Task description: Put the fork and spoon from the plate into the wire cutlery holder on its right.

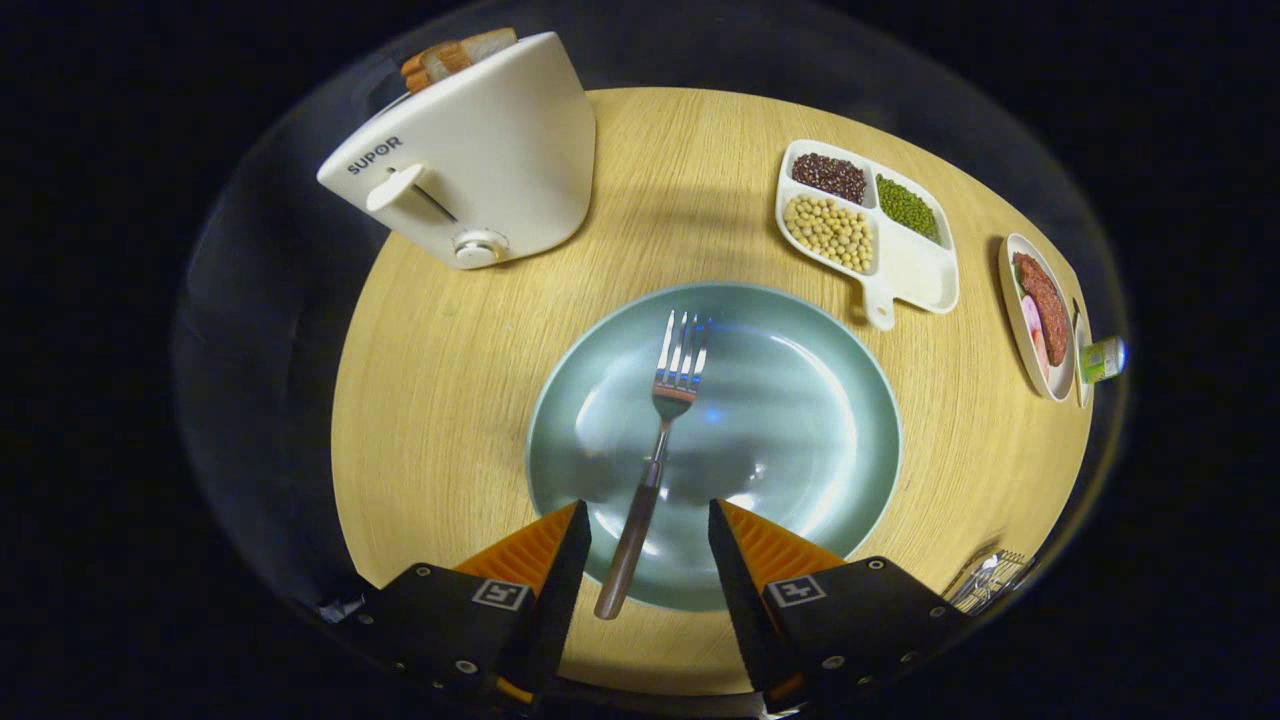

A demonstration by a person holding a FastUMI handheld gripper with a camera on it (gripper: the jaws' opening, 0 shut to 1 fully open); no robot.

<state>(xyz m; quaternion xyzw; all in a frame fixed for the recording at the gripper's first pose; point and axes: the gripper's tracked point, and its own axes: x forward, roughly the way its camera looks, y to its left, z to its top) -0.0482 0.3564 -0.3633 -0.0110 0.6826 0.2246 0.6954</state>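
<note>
Gripper view, tool point(648, 545) open w/ fingers either side of fork point(655, 440) handle, not touching, fork lying on teal plate point(840, 440), long axis running away from tool, tines pointing ahead, wire cutlery holder point(990, 578) right of plate on worktop point(450, 400).

Fork point(655, 440) on plate point(800, 400), handle between spread gripper point(648, 525) fingers. Toaster point(480, 160) beyond-left, divided dish point(905, 270) beyond-right; possibly the wire holder point(990, 578) right of plate.
</note>
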